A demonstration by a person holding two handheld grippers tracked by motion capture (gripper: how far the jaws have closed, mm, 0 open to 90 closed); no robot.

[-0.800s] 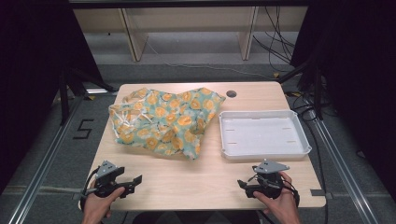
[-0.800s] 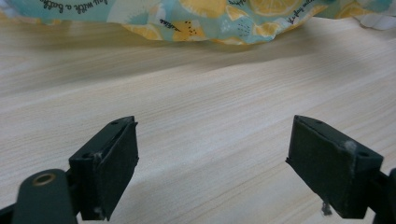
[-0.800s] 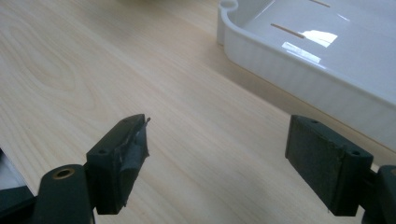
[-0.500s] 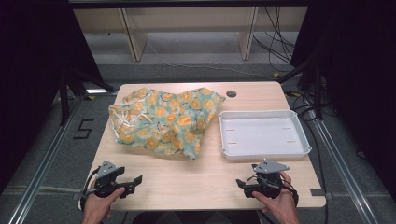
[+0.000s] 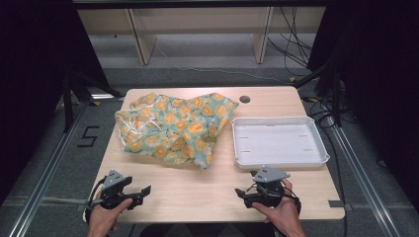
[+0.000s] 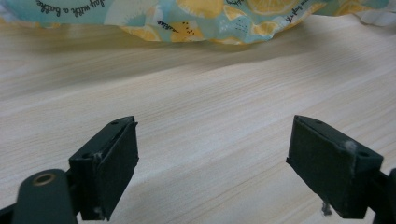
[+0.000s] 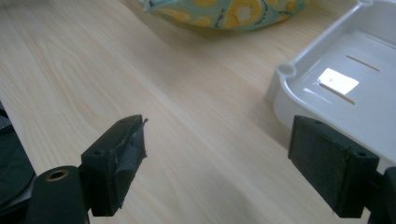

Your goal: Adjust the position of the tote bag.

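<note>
Wood table (image 5: 197,192) bare between spread left gripper (image 6: 212,154) and spread right gripper (image 7: 217,154); cloth (image 5: 173,128) print, possibly lemons, lettered in left gripper view; tray (image 5: 279,143) beside.

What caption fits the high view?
Two open hand-held grippers rest before a crumpled lemon-print cloth and white plastic tray.

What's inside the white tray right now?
Nothing: the tray shows a bare white floor with a few short slots. Its near wall hides a thin strip of floor.

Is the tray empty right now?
Empty. The tray shows a bare white floor in the high view; the cloth lies beside it on the table.
</note>
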